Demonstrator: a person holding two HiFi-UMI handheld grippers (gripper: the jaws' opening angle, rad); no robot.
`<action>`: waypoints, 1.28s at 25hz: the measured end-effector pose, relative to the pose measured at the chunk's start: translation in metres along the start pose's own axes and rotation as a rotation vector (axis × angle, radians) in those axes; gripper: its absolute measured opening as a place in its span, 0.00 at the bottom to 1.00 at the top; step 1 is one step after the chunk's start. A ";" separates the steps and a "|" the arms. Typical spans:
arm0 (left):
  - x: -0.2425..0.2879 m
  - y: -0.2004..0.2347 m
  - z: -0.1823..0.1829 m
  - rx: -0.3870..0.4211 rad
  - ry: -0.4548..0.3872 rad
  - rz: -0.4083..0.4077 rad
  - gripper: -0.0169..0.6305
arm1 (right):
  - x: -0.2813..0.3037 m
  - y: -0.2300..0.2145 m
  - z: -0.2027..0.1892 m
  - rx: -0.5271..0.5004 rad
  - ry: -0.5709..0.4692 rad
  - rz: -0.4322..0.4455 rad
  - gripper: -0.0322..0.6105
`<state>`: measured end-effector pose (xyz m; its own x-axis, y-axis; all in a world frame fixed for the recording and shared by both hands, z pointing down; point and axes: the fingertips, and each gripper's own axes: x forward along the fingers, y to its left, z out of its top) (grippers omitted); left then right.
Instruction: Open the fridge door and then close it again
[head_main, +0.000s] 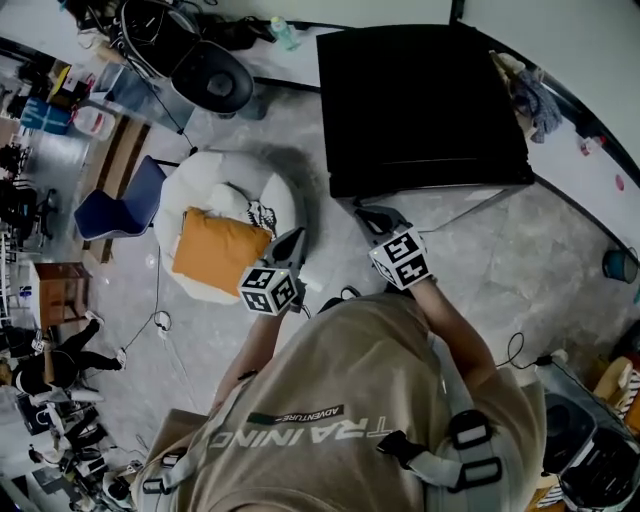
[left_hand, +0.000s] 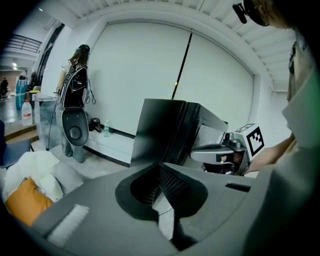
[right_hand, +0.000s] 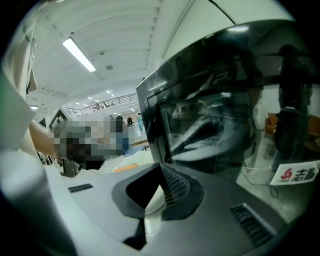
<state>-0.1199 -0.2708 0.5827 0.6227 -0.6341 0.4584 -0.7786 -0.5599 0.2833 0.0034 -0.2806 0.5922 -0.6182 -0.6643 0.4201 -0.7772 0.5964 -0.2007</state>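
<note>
Black fridge (head_main: 420, 105) sits top-centre in head view, right gripper (head_main: 385, 225) just by its front, left gripper (head_main: 288, 258) near a white beanbag (head_main: 215, 185). Left gripper view: jaws pinched together, empty. Right gripper view: same deal, glossy fridge door (right_hand: 215, 125) close ahead.

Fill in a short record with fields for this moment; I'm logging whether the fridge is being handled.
fridge: black, low, in front of the person; can't tell whether the door is ajar
left gripper: jaws together, empty, short of the fridge
right gripper: jaws together, empty, close to the fridge's glossy front; no contact seen
beanbag: white, left of the fridge, with an orange cushion on it
</note>
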 end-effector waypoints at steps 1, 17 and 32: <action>0.000 0.001 0.000 0.005 0.001 -0.011 0.03 | -0.002 0.000 0.003 0.001 -0.006 -0.018 0.04; -0.017 -0.014 0.012 0.048 -0.024 -0.164 0.03 | -0.052 0.031 0.032 0.038 -0.024 -0.258 0.04; -0.040 -0.033 0.090 0.036 -0.218 -0.108 0.03 | -0.105 0.032 0.076 -0.083 -0.121 -0.258 0.04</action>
<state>-0.1121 -0.2746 0.4793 0.7071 -0.6674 0.2337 -0.7059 -0.6467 0.2890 0.0343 -0.2257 0.4739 -0.4145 -0.8448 0.3383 -0.9015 0.4319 -0.0261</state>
